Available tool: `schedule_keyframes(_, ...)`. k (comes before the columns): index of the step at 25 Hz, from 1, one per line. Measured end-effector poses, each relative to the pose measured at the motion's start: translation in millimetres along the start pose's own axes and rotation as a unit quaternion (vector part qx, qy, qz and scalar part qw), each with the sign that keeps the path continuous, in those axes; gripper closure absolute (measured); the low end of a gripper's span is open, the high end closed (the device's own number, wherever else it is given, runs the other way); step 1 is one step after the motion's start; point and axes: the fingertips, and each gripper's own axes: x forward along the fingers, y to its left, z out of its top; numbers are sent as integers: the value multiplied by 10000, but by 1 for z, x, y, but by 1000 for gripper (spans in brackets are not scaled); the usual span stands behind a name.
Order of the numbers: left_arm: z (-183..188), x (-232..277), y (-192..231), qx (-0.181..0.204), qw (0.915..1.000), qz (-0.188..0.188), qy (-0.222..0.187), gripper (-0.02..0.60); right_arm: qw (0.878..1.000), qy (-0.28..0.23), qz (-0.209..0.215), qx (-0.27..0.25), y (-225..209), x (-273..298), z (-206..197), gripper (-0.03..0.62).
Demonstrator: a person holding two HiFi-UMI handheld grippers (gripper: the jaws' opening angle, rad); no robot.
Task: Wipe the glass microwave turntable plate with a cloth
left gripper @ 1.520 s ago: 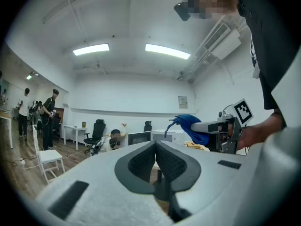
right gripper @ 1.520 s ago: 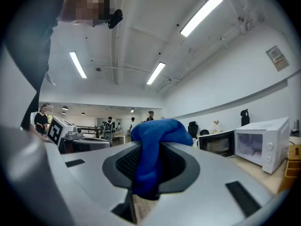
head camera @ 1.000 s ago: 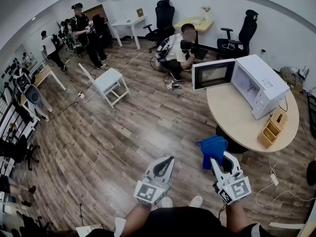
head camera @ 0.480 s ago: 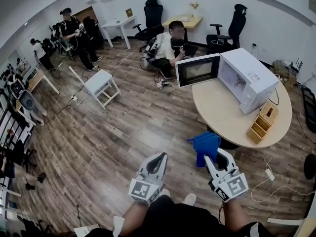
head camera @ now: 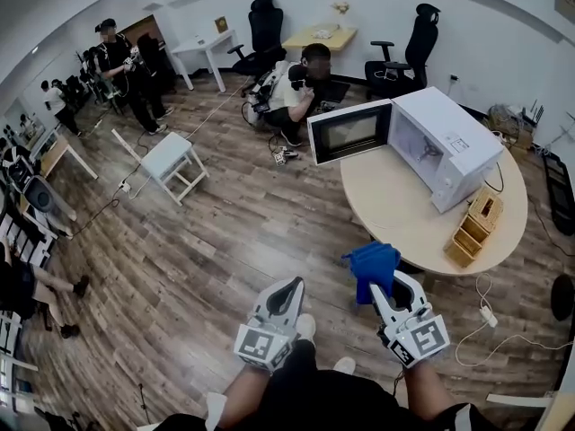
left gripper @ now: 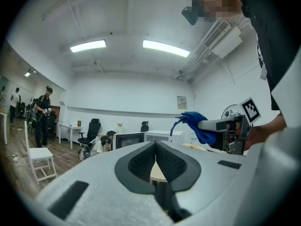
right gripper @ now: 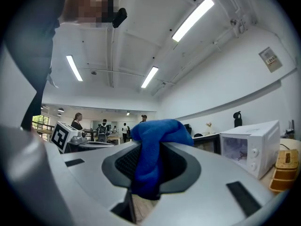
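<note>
My right gripper (right gripper: 149, 161) is pinching a bunched blue cloth (right gripper: 157, 131), clearest in its own view. My left gripper (left gripper: 156, 150) is closing on nothing. The head view is showing the microwave (head camera: 449, 142) open, upper right.

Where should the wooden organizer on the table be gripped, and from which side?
Judging by shape, take one thin upright wall of the wooden organizer from above: its compartments open upward, so a jaw can likely drop inside. The microwave stands close on its far side.
</note>
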Motion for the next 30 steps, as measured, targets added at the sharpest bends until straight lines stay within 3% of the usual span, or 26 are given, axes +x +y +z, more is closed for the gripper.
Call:
schedule_keyframes(19,18,125,152,92,9981,-614,-6,575,9982,19,-594,-65,-65,180,2,499)
schedule_keyframes(24,17,146,173,61,9955,-940,-70,575,9958,20,-916,-74,-81,205,-3,499)
schedule_keyframes(30,9,174,197,70,9941,-1083,-17,575,9928,45,-1198,-58,-104,223,-9,499)
